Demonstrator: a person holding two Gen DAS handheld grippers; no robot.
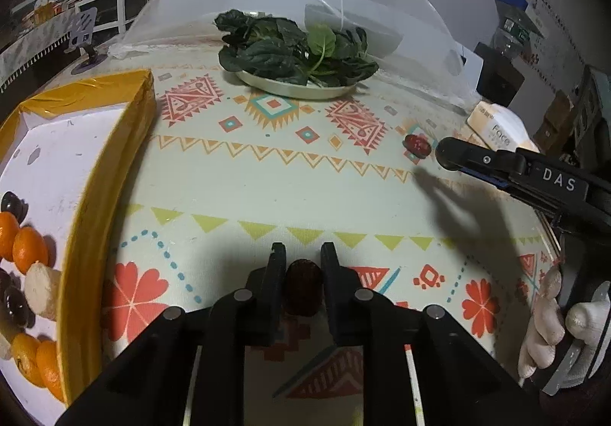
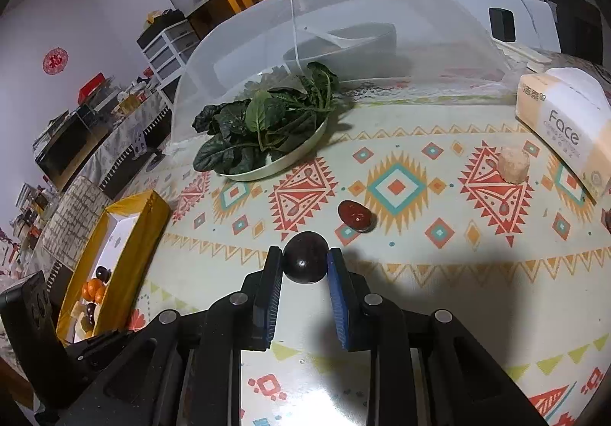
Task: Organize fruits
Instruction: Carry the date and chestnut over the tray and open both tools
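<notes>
Both grippers are gripping fruit over the patterned worktop [image 2: 420, 281].

The left gripper [image 1: 303, 254] is clamped on a dark red date [image 1: 303, 286], and the right gripper [image 2: 304, 258] is pressing its pads on a round dark plum [image 2: 305, 256]. Just ahead of the right gripper, a little to its right, another red date [image 2: 356, 216] is lying on the worktop; further to the right a pale fruit piece [image 2: 513, 164] is sitting near the tissue pack [image 2: 565, 128]. To the left of the left gripper, the yellow box [image 1: 110, 174] is holding oranges [image 1: 28, 248] and dark fruits. The plate of greens [image 1: 298, 55] is standing far ahead.
</notes>
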